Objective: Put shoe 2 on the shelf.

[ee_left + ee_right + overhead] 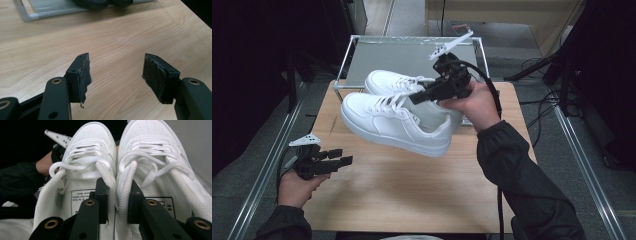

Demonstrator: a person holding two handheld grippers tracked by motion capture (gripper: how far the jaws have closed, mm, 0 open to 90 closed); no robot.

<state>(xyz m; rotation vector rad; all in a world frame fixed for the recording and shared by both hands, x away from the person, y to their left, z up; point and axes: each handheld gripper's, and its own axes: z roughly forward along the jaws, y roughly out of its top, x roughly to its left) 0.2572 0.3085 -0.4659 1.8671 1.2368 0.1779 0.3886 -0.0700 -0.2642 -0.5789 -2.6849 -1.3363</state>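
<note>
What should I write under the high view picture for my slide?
Right tongs lift two white shoes by their inner collars above the wooden table.

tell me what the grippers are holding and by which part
Right gripper pinches the pair of white lace-up sneakers by their touching inner collars; left gripper holds nothing.
</note>
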